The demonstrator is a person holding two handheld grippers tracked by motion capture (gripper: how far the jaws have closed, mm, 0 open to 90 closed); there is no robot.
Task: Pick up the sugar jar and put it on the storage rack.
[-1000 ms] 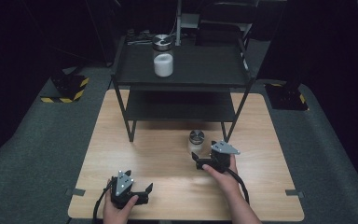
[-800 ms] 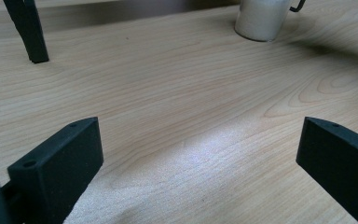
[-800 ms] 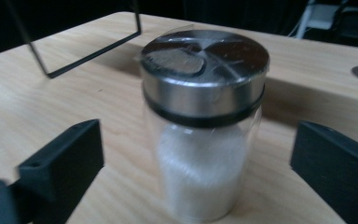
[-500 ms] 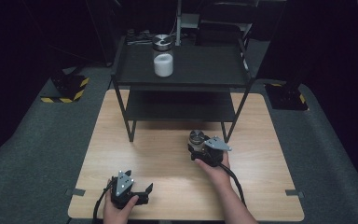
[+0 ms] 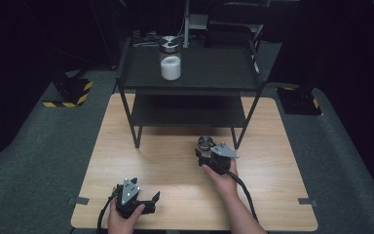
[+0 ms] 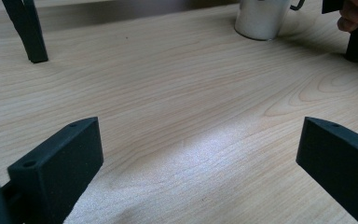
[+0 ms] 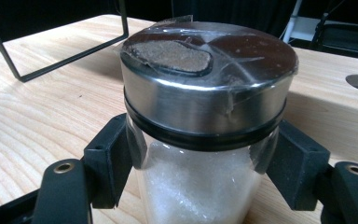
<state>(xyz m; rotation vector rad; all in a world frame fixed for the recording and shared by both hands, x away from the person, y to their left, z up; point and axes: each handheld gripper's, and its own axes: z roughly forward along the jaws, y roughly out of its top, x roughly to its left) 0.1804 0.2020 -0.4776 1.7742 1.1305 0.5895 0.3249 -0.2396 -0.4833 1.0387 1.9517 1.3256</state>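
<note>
A glass jar (image 5: 205, 142) with a steel lid and white grains inside stands on the wooden table (image 5: 175, 165), just in front of the black rack's right front leg. My right gripper (image 5: 206, 152) reaches it from the near side. Its jaws have just been closing with the jar between them. In the right gripper view both pads (image 7: 114, 156) press on the glass below the lid of the jar (image 7: 205, 84), which stands upright. My left gripper (image 5: 153, 202) rests near the table's front edge, open with nothing between its fingers (image 6: 70, 154); it looks across the bare wood toward the jar (image 6: 261, 18).
A black two-tier rack (image 5: 190, 78) stands at the back half of the table. A second, similar jar (image 5: 170, 62) stands on its top shelf, left of centre. One rack leg (image 6: 28, 32) shows ahead of the left gripper. Grey floor surrounds the table.
The right gripper has moved forward to the jar on the table and its jaws have closed onto it. The left gripper has kept still.
</note>
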